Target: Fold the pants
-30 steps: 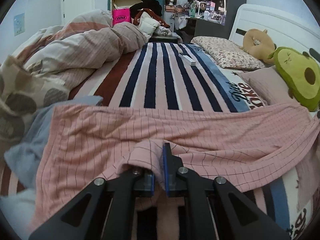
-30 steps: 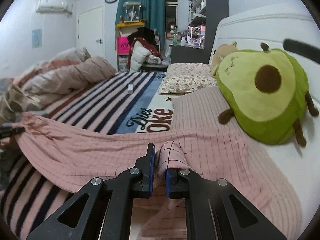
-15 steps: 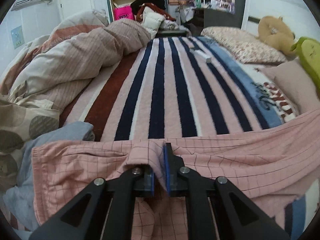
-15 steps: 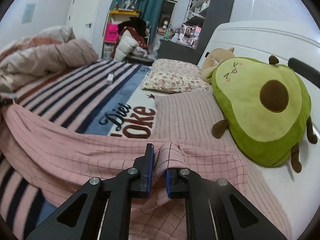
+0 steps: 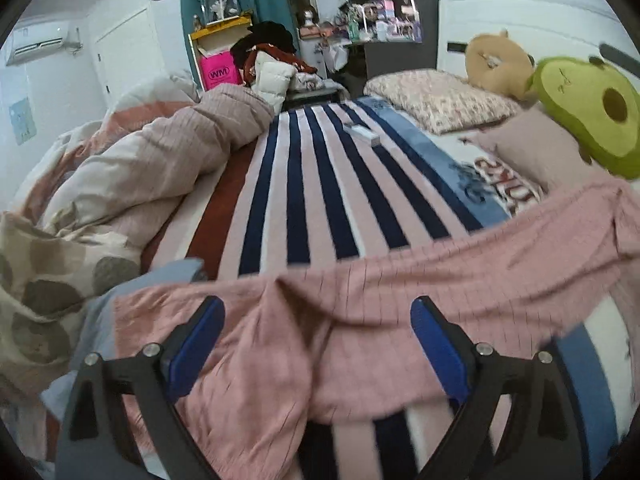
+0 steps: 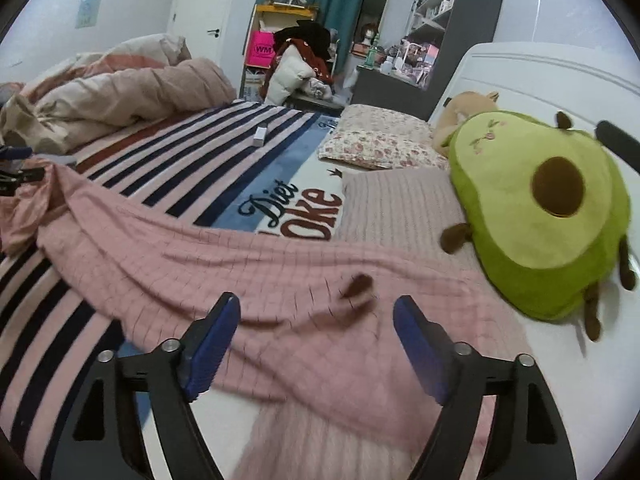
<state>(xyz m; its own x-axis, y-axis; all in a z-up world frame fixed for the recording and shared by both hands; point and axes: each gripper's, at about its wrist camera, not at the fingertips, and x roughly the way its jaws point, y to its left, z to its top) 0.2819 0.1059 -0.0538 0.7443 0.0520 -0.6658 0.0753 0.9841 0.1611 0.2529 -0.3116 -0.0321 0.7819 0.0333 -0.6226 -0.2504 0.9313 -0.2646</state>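
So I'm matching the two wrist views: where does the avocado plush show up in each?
Left wrist: avocado plush at the far right edge, upper half, beside the tan plush.
Right wrist: avocado plush large at right of centre, on the bed by the headboard.
Shared landmark: floral pillow.

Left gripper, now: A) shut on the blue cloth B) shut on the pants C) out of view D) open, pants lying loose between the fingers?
D: the left gripper has its blue-padded fingers spread wide, and the pink pants lie slack on the bed between them, pinched by neither.
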